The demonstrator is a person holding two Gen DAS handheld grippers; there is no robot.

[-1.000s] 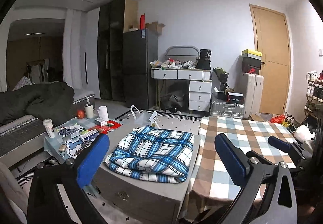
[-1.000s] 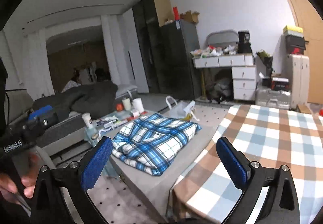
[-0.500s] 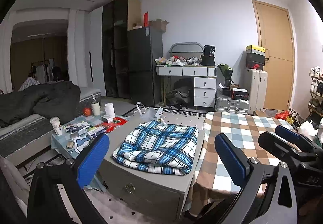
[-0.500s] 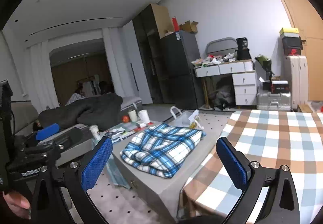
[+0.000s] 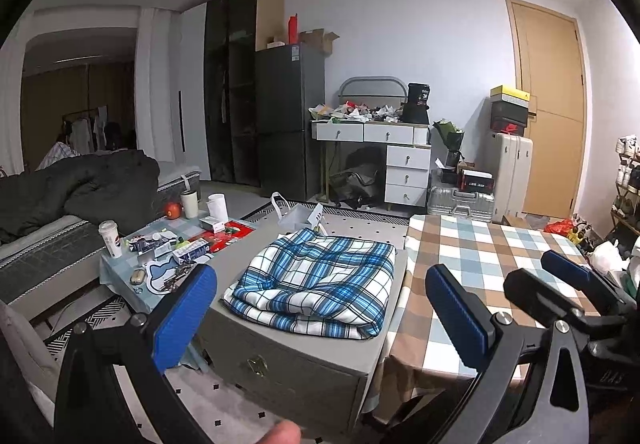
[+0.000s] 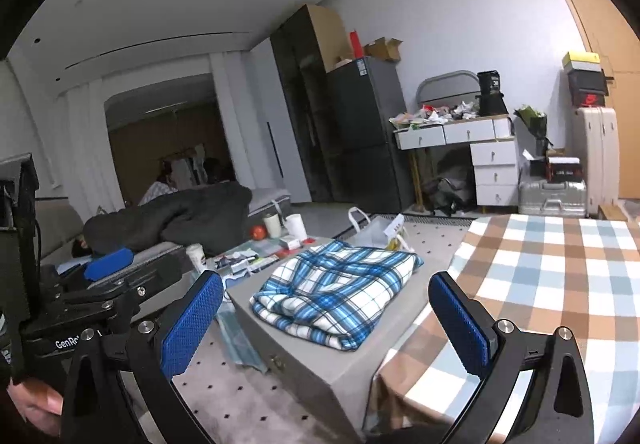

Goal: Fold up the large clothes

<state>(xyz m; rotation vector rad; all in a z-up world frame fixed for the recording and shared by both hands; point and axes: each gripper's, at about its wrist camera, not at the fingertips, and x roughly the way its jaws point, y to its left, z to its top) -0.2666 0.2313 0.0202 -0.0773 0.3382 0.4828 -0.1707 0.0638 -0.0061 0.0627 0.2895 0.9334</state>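
A folded blue and white plaid garment (image 5: 320, 280) (image 6: 338, 294) lies on a grey drawer chest (image 5: 296, 360) (image 6: 316, 360). My left gripper (image 5: 320, 314) is held well back from the chest, open, nothing between its blue pads. My right gripper (image 6: 326, 318) is likewise back from the garment and open, empty. In the left wrist view the right gripper (image 5: 560, 284) shows at the right over the checked tablecloth. The left gripper (image 6: 106, 264) shows at the left of the right wrist view, held by a hand (image 6: 34, 404).
A table with a brown and blue checked cloth (image 5: 488, 264) (image 6: 552, 284) stands right of the chest. A cluttered low table (image 5: 168, 252) with cups is on the left, beside a bed with a dark duvet (image 5: 80, 187). A white desk (image 5: 372, 155), suitcases (image 5: 508, 163) and a door (image 5: 548, 103) are behind.
Both grippers have drawn back and tilted up, so the chest and garment sit lower and farther. The right gripper has come further into the left wrist view. Both stay open.
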